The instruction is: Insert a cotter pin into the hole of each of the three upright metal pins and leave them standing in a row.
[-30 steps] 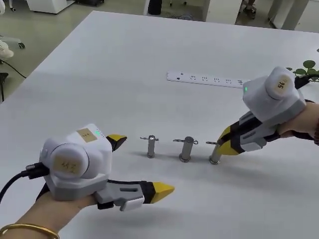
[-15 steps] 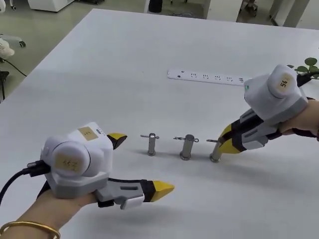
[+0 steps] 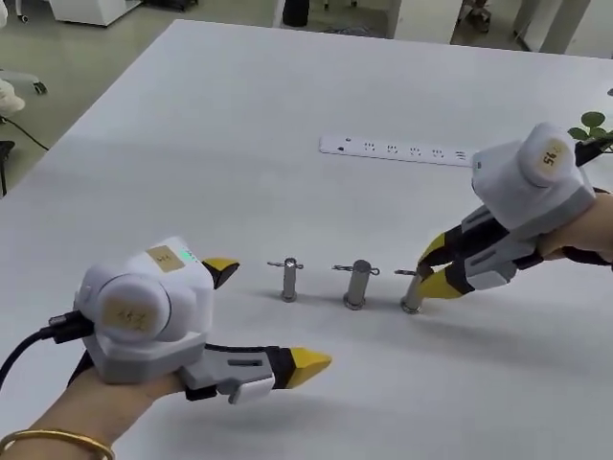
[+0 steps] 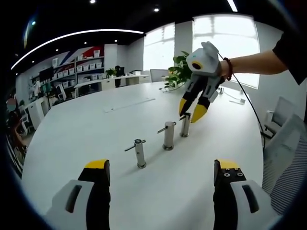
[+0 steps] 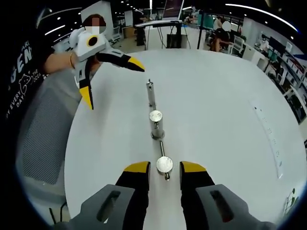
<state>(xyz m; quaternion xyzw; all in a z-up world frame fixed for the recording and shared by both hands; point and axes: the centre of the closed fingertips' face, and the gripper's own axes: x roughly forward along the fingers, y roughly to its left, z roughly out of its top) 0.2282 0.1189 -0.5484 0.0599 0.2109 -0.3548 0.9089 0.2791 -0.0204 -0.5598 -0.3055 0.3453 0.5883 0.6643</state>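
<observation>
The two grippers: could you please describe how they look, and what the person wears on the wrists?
Both the left gripper and the right gripper have rounded white housings, tan handwritten stickers, a small green light, and black jaws tipped in yellow. A black cable leaves the left one. The left wrist bears a gold bangle, the right a dark beaded bracelet; the sleeves are black.

A wide white table [image 3: 287, 144] stands on a grey floor [image 3: 86, 57]. A power strip [image 3: 397, 150] lies on its far side, with a plant [image 3: 594, 129] at the far right. Big windows [image 4: 216, 43] and ceiling lights [image 4: 156, 8] brighten the office. Shelves [image 4: 91, 60] line a far wall.
</observation>
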